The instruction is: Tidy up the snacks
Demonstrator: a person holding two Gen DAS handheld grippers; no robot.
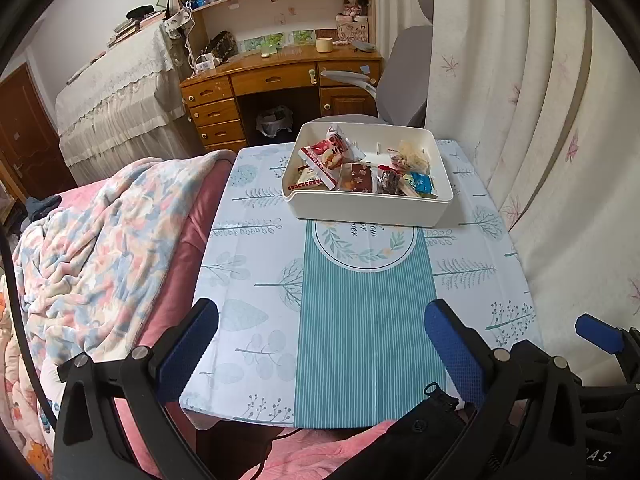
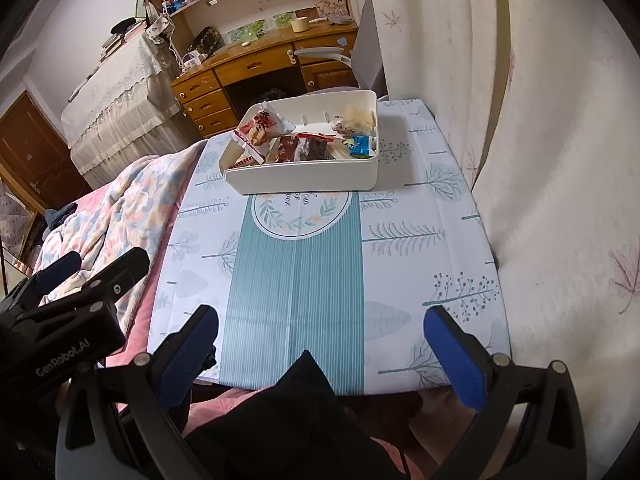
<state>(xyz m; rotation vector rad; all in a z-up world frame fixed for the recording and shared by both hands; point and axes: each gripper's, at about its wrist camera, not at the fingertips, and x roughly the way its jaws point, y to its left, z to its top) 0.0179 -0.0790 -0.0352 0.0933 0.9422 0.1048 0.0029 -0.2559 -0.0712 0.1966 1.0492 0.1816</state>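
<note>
A white rectangular box (image 1: 368, 208) stands at the far end of a small table; it also shows in the right wrist view (image 2: 304, 178). Several wrapped snacks lie inside it: a red and white packet (image 1: 332, 150), a brown packet (image 1: 358, 178), a blue packet (image 1: 422, 182) and a pale bundle (image 1: 412, 156). My left gripper (image 1: 320, 344) is open and empty, above the table's near edge. My right gripper (image 2: 320, 344) is open and empty, beside it to the right. Both are well short of the box.
The table has a tree-print cloth with a teal striped runner (image 1: 360, 340). A floral blanket (image 1: 100, 240) on a pink bed lies to the left. A curtain (image 1: 560, 140) hangs on the right. A wooden desk (image 1: 280, 80) and grey chair (image 1: 404, 76) stand behind.
</note>
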